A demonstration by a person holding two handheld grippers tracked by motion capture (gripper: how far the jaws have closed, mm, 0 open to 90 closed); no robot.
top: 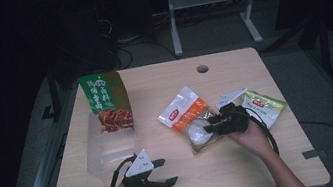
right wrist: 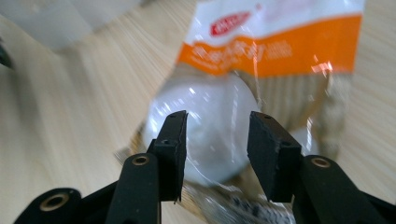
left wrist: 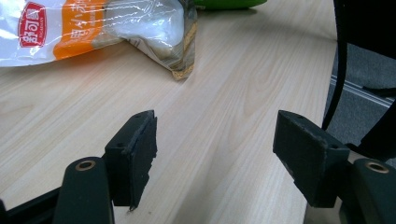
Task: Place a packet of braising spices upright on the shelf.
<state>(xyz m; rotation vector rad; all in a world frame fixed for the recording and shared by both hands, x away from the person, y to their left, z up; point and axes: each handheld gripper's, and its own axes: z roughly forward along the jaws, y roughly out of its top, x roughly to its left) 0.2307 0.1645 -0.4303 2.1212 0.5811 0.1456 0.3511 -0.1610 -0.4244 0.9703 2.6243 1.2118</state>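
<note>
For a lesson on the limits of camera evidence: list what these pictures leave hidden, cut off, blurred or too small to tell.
- Right gripper view: whether the pads touch the orange-and-white snack bag is lost in blur.
- High view: the green snack bag is partly covered by the gripper.
- High view: print on the tall red-and-green pouch is too small.
- Left gripper view: the orange-and-white bag is cut by the top edge.

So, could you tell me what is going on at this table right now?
A person is working at a wooden table with tongs in each hand. The right tongs are over the orange-and-white snack bag, jaws apart on either side of the white lump inside it, without a clear grip yet. The left tongs sit open near the front edge, holding nothing. A green-and-red standing pouch on a clear bag and a green packet lie untouched.
</note>
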